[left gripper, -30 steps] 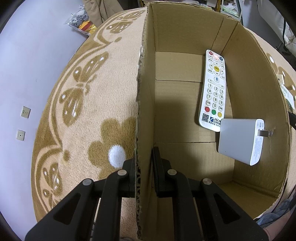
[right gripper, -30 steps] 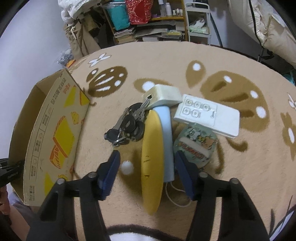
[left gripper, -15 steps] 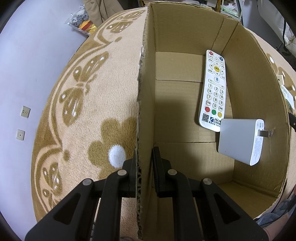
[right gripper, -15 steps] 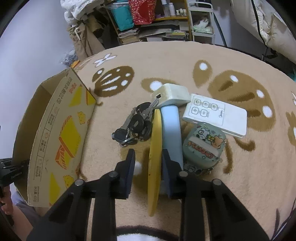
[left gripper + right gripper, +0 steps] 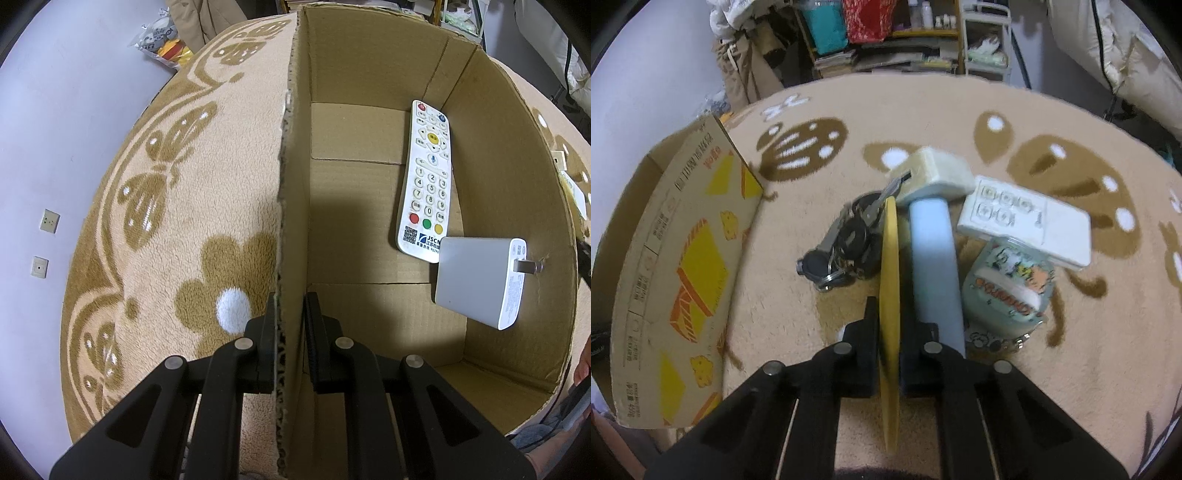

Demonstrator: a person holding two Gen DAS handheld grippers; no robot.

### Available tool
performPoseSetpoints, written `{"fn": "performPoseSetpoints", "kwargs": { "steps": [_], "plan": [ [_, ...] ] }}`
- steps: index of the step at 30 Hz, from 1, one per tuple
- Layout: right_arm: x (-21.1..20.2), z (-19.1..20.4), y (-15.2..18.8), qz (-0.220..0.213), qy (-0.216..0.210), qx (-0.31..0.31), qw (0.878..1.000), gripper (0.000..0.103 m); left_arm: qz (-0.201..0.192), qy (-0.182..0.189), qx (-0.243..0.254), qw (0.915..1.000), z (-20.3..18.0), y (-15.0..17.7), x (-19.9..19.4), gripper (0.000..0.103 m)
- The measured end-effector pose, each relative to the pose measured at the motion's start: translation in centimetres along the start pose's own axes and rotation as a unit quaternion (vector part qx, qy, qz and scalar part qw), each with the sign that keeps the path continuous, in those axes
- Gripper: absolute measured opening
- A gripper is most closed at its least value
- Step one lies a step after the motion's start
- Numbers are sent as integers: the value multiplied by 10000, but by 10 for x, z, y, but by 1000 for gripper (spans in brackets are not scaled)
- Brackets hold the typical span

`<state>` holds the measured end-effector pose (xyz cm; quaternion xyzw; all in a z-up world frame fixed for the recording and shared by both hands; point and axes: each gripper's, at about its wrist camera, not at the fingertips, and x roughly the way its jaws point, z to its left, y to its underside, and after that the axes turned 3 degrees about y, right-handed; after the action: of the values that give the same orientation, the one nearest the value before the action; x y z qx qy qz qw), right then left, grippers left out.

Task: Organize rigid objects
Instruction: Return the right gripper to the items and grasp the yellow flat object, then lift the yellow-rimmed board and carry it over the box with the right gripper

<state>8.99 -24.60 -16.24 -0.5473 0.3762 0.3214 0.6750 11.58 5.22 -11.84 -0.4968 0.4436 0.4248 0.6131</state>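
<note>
My left gripper is shut on the left wall of an open cardboard box, one finger inside and one outside. Inside the box lie a white remote and a white power adapter. My right gripper is shut on a thin yellow disc, held on edge and lifted off the rug. Beside the disc lie a pale blue bar, a bunch of keys, a cream block, a white button panel and a cartoon-printed case.
A beige rug with brown patterns covers the floor. The box's printed outer wall stands left of the pile. Shelves and clutter line the far side. A snack bag lies past the rug's edge.
My right gripper went from open around the yellow disc to shut on it, and the disc turned on edge and rose. The left gripper kept still on the box wall.
</note>
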Motion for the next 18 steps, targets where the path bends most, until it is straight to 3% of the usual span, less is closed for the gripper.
{"fn": "performPoseSetpoints", "kwargs": {
  "steps": [6, 18],
  "plan": [
    [-29, 4, -11, -491, -27, 21, 9988, 10, -5, -21, 19, 10000, 0, 0, 0, 12],
    [-46, 45, -32, -709, -388, -285, 9963, 10, -4, -25, 24, 10000, 0, 0, -1, 12]
  ]
}}
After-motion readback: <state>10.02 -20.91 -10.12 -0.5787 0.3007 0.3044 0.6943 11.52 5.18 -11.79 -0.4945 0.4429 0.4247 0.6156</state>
